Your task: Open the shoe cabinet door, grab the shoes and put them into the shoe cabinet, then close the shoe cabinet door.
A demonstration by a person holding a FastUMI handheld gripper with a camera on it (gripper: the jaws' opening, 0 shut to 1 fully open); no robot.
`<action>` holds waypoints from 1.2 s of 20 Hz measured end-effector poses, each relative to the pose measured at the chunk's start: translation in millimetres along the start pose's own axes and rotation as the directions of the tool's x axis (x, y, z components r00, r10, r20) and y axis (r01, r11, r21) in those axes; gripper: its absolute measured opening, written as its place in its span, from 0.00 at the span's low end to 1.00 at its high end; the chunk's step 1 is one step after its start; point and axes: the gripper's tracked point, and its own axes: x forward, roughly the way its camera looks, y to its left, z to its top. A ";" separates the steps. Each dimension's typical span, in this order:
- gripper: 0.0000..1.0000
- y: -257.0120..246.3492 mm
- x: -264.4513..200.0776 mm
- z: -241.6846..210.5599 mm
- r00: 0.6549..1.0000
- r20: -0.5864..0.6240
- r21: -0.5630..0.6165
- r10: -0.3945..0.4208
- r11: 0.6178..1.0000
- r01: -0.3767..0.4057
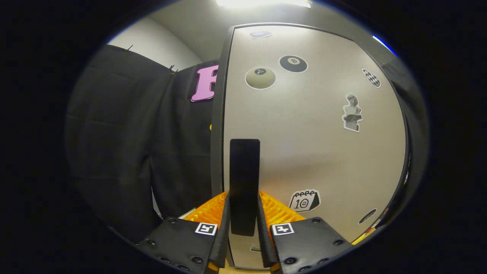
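Gripper (pixel 243 219) clamped on the shoe cabinet door's handle (pixel 244 182).

Fingers nearly closed: both press the flanks of the upright dark bar handle, which stands between them and rises past the fingertips toward 12 o'clock. The handle sits near the left edge of the shoe cabinet door (pixel 315 144), a pale panel with a dark frame that lies just beyond the fingers. Stickers on the door: two billiard balls (pixel 293 63) at about 1 o'clock from the handle top, a bust figure (pixel 352 113) at 2 o'clock, a calendar sticker (pixel 304 200) at 3 o'clock from the fingertips. The lower end of the handle is hidden between the fingers; whether the door is shut flush or ajar cannot be told. Cabinet interior and shoes not made out. From the door's left edge toward 9 o'clock, black cloth wall (pixel 125 144) hangs, open room before it.
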 end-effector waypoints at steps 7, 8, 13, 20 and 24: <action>0.15 0.8 -6.8 0.0 0.999 -0.012 0.009 0.041 0.999 -0.040; 0.15 0.7 -9.7 0.2 0.999 -0.012 0.010 0.053 0.999 -0.053; 0.15 7.8 -40.0 4.1 0.994 -0.007 0.024 0.108 0.994 -0.108; 0.15 1.1 -56.5 5.7 0.988 0.001 0.024 0.153 0.988 -0.153; 0.15 -2.4 -63.3 5.8 0.987 -0.007 0.034 0.159 0.987 -0.158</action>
